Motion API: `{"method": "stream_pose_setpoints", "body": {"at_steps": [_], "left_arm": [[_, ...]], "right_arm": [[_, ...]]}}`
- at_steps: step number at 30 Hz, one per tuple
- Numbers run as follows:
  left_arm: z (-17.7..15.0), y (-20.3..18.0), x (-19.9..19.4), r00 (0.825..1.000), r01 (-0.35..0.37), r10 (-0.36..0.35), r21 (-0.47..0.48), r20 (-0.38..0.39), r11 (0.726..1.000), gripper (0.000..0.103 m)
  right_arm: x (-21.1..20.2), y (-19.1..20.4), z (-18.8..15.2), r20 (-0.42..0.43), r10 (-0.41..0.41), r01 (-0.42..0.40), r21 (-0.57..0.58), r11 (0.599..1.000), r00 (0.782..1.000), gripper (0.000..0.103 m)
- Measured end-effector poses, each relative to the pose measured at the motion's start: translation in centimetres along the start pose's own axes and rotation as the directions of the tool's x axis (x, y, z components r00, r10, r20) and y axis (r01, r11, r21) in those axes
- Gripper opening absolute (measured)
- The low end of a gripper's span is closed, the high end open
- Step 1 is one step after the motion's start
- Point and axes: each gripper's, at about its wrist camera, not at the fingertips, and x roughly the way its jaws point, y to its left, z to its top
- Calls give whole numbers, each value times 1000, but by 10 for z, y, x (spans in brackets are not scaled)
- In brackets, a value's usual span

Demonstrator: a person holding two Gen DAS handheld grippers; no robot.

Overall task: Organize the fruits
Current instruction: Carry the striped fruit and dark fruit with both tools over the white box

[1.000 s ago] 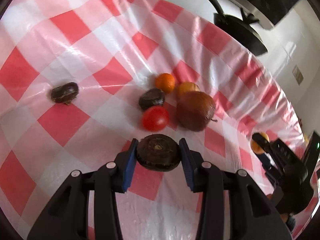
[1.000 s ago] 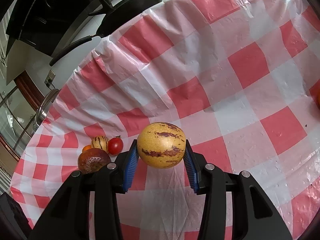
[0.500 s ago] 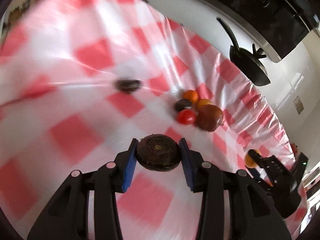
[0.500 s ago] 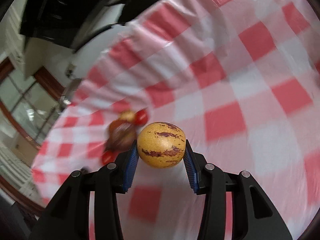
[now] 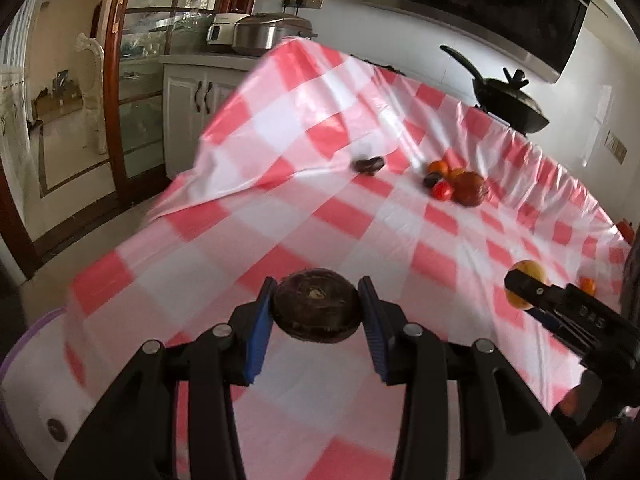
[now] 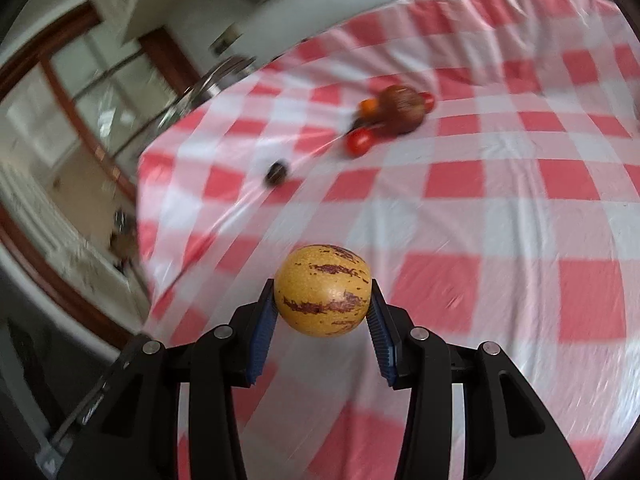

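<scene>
Left gripper (image 5: 316, 312): blue pads clamped on either side of a flat, dark brown round fruit (image 5: 317, 307), held clear above the red-and-white checked tablecloth (image 5: 360, 216), low centre of the left wrist view.

Right gripper (image 6: 323, 312): pads clamped on a yellow fruit with purple streaks (image 6: 323, 290), held above the cloth, centre of the right wrist view. This gripper and its fruit also show at the right edge of the left wrist view, seen from the side.

Fruit cluster (image 5: 456, 186) on the cloth, upper right of centre in the left wrist view: a large brown fruit (image 5: 470, 194), a red tomato (image 5: 442, 191) touching it on its left, a small dark fruit (image 5: 432, 179) and an orange fruit (image 5: 438, 167) just behind. A further orange-yellow piece sits among them; exact contacts not clear.

One lone dark fruit (image 5: 369, 165) lies apart, to the left of the cluster.

Right wrist view is motion-blurred. The cluster appears in its upper centre, the lone dark fruit lower left of it.

Background, left wrist view: black pan (image 5: 508, 100) at upper right, past the cloth's far edge; metal cooker (image 5: 268, 34) on the counter at top; glass-fronted cabinet (image 5: 136, 88) at left.
</scene>
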Motion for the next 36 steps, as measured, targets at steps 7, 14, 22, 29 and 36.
{"method": "stream_pose_setpoints", "body": {"at_steps": [7, 14, 22, 29, 36], "left_arm": [[-16, 32, -25, 1000, -29, 29, 23, 12, 999, 42], [-32, 79, -45, 996, -88, 89, -13, 11, 996, 42], [-60, 140, -62, 985, -173, 172, -91, -21, 981, 42], [-99, 204, -66, 963, -261, 243, -182, -114, 948, 42], [-135, 262, -50, 924, -333, 266, -233, -276, 914, 42]], "right_arm": [[-4, 51, -33, -56, 20, -28, -146, 989, 998, 44], [-4, 95, -54, -97, 68, -90, -248, 965, 993, 44], [-7, 153, -89, -169, 143, -199, -386, 901, 975, 44], [-9, 215, -153, -300, 212, -354, -580, 734, 930, 44], [27, 242, -224, -490, 113, -447, -646, 618, 864, 44]]}}
